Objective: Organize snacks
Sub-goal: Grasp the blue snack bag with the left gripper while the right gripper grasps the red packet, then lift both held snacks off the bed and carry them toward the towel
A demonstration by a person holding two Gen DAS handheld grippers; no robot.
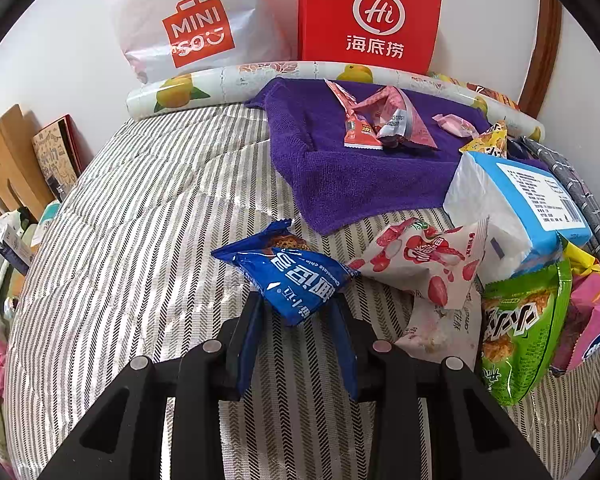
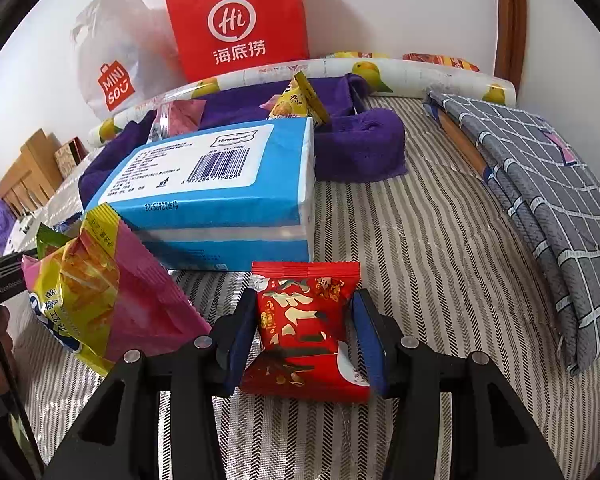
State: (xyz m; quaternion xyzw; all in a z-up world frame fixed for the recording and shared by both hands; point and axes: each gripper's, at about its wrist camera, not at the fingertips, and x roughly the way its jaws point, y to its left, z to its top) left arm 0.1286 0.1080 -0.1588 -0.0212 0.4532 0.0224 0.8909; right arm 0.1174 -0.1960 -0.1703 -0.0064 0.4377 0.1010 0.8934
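Tongs x2 (image 1: 298, 312) (image 2: 306, 320), 1 pkt each

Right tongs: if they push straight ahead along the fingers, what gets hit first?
The right tongs already have the red snack packet between them. Beyond it, the blue tissue pack lies next in line, probably first contact; depth is hard to judge.

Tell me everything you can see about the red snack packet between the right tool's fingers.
The red foil snack packet is a small, puffy pillow pack with crimped ends and gold, white and dark printing. It sits upright between the right tool, whose blue pads touch its sides, above the grey striped bedcover, just before the blue tissue pack.
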